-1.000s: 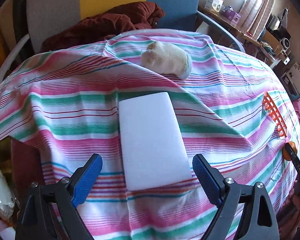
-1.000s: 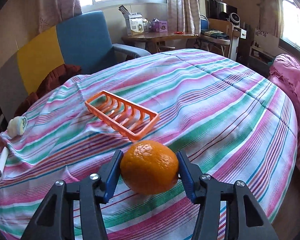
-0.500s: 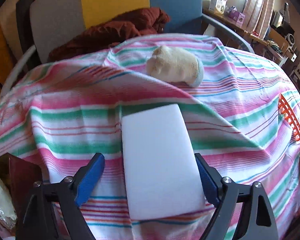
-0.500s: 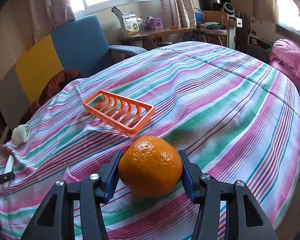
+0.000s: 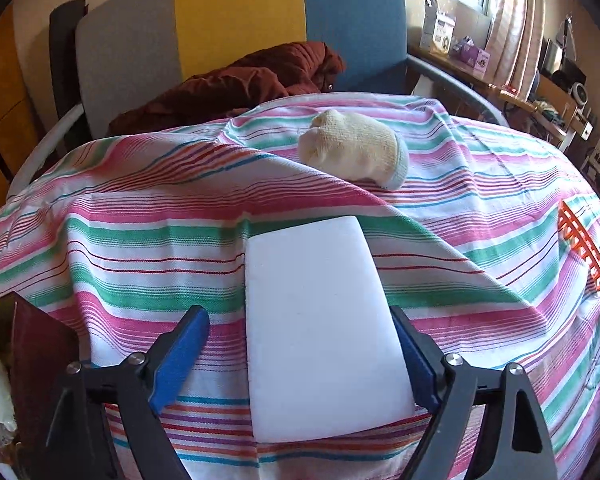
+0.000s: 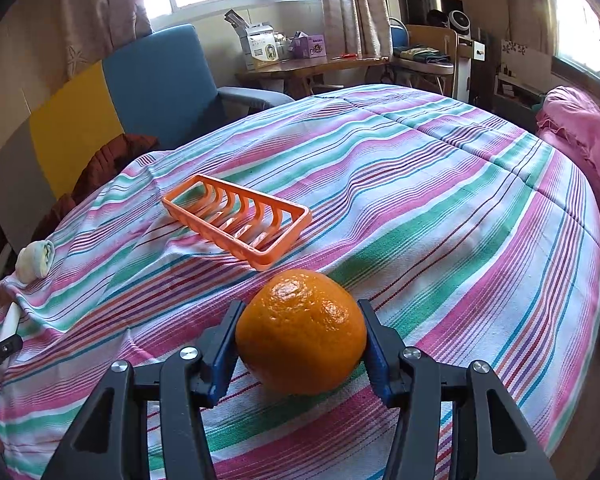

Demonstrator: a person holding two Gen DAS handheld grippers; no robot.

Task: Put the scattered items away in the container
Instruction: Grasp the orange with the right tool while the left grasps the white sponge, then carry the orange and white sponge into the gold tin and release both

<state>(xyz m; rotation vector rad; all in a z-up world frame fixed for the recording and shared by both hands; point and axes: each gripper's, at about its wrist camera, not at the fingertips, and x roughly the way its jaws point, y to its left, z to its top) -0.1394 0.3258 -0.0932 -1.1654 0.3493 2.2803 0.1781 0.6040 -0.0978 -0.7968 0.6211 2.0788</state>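
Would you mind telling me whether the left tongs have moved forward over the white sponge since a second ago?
Yes. The left tongs have advanced along the white sponge toward the rolled sock, and now straddle it with jaws opening.

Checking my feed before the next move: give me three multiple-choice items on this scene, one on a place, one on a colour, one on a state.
1. In the left wrist view, where is the sock from the sponge? A on top of it; B beyond it, apart; C under it.
2. What colour is the basket? A blue; B white; C orange.
3. How is the orange? A lying loose; B clamped in the right gripper; C in the basket.
Answers: B, striped cloth shows between them; C, its slatted walls are orange; B, both pads press its sides.
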